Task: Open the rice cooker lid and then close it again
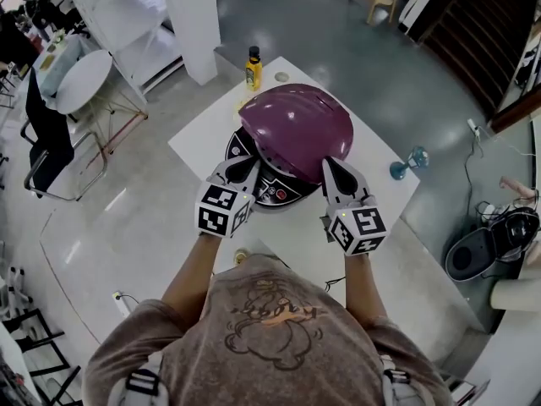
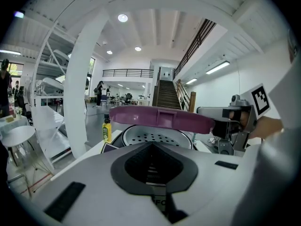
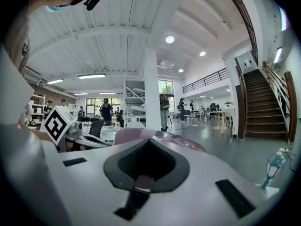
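Lid point(image 1: 296, 125) ajar, front edge toward closed, empty left gripper point(image 1: 245, 164) and right gripper point(image 1: 335, 167)

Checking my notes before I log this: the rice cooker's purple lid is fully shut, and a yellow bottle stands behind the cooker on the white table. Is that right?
Not quite. The purple lid isn't shut. It's lifted partway, and the left gripper view shows a gap beneath it with a perforated white plate visible. The yellow bottle does stand behind the cooker on the white table.

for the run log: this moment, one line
rice cooker lid: partly open | right hand-held gripper: shut, by lid | left hand-held gripper: shut
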Demonstrator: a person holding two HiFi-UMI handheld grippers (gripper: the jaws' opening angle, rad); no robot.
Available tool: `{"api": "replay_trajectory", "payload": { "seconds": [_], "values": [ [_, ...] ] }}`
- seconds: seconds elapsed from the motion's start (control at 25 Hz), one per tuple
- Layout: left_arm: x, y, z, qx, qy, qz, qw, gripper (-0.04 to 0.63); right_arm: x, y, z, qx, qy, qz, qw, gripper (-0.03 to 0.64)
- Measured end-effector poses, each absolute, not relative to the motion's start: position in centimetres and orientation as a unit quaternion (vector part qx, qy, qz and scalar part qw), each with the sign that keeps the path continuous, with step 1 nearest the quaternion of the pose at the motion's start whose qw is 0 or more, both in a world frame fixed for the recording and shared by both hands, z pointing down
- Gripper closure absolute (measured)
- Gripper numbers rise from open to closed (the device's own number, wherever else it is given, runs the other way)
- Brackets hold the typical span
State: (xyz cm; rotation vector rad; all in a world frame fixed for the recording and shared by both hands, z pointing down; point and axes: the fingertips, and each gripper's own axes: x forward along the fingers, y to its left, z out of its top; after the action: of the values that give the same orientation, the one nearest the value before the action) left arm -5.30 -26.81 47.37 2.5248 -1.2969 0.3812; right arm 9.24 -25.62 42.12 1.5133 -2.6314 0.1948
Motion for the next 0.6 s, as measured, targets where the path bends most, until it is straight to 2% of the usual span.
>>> {"api": "replay_trajectory", "payload": {
  "seconds": [0.6],
  "values": [
    [-3.3,-27.0,44.6,0.895,-0.412,0.113,0.131,0.575,11.3,-28.2,36.8,0.509,-0.86,0.037,0.017,0.615]
  ]
}}
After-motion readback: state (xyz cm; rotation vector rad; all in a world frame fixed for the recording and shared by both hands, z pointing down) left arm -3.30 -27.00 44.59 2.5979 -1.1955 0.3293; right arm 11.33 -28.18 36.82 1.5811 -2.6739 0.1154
